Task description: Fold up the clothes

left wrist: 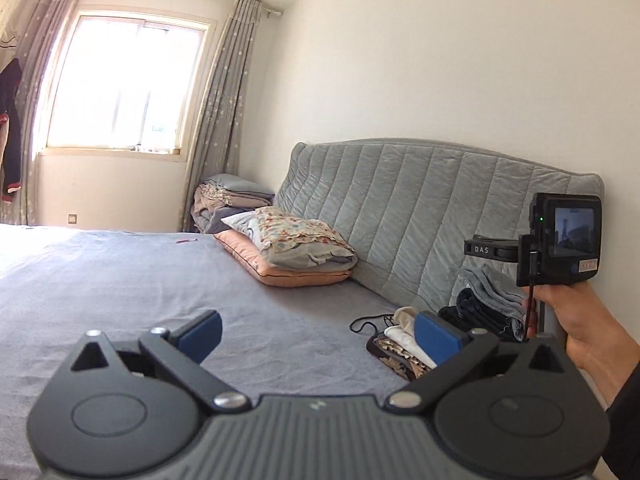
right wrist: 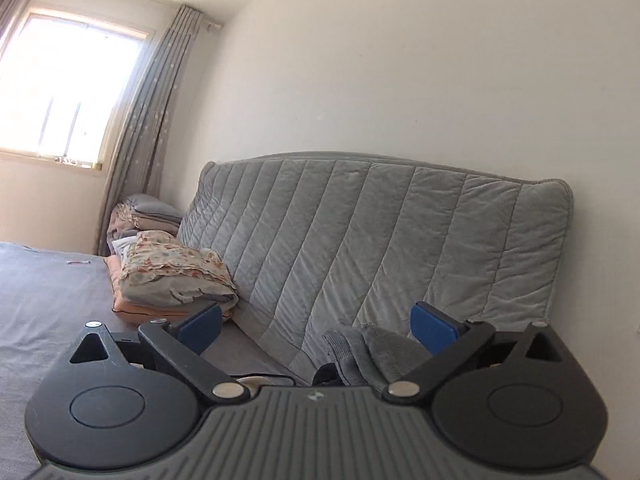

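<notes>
Clothes (left wrist: 404,344) piled on bed (left wrist: 160,280), tools apart

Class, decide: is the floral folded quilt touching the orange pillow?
Touching. The left wrist view shows the floral quilt lying directly on the orange pillow, no gap between them.

Domestic bedroom. A bed (left wrist: 120,280) with grey sheet lies beyond the fingers, quilted headboard (left wrist: 420,216) and stacked pillows (left wrist: 296,252) ahead, curtained window (left wrist: 124,84) to their left.
</notes>
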### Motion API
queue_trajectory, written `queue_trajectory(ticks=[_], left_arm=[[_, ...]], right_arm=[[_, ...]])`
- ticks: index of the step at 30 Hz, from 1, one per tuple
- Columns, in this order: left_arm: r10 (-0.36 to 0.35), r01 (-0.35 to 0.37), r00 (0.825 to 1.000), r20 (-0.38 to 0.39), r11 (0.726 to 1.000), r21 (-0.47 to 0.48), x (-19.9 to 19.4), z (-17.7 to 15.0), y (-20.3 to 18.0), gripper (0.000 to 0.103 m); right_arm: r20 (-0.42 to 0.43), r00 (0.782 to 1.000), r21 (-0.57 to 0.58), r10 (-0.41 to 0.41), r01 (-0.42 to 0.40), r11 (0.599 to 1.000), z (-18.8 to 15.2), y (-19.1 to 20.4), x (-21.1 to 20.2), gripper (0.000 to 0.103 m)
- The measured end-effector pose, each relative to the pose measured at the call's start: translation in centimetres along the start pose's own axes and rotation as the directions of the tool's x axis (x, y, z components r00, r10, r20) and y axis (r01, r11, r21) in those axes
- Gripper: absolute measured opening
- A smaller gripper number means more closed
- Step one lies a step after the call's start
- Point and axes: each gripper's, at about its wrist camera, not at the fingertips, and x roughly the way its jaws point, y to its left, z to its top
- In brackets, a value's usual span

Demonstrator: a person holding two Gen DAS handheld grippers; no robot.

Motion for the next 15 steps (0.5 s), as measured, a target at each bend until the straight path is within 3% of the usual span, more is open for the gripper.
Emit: queue_trajectory(ticks=[6,10,12,13,15], left_arm=[[0.151,-0.148,0.986,0.068,0.988,-0.04,-4.9,0.4,6.3,0.103],[0.208,-0.205,0.978,0.03,0.975,-0.081,-3.9,-0.4,9.9,0.103],[0.23,-0.229,0.973,0.001,0.971,-0.07,-2.8,-1.5,11.1,0.103],[0.24,-0.241,0.97,-0.017,0.969,-0.057,-2.2,-2.2,11.5,0.103],[0.282,-0.286,0.956,-0.077,0.957,-0.048,-0.1,-4.6,12.9,0.103]], right_arm=[[0.194,0.977,0.166,0.089,-0.122,0.979,5.5,6.6,-1.3,0.103],[0.203,0.939,0.186,0.276,-0.314,0.931,5.3,12.0,-3.6,0.103],[0.208,0.906,0.195,0.368,-0.407,0.893,5.1,14.7,-4.8,0.103],[0.18,0.875,0.165,0.45,-0.478,0.863,4.2,16.4,-5.1,0.103],[0.104,0.788,0.097,0.606,-0.615,0.783,1.6,19.8,-5.8,0.103]])
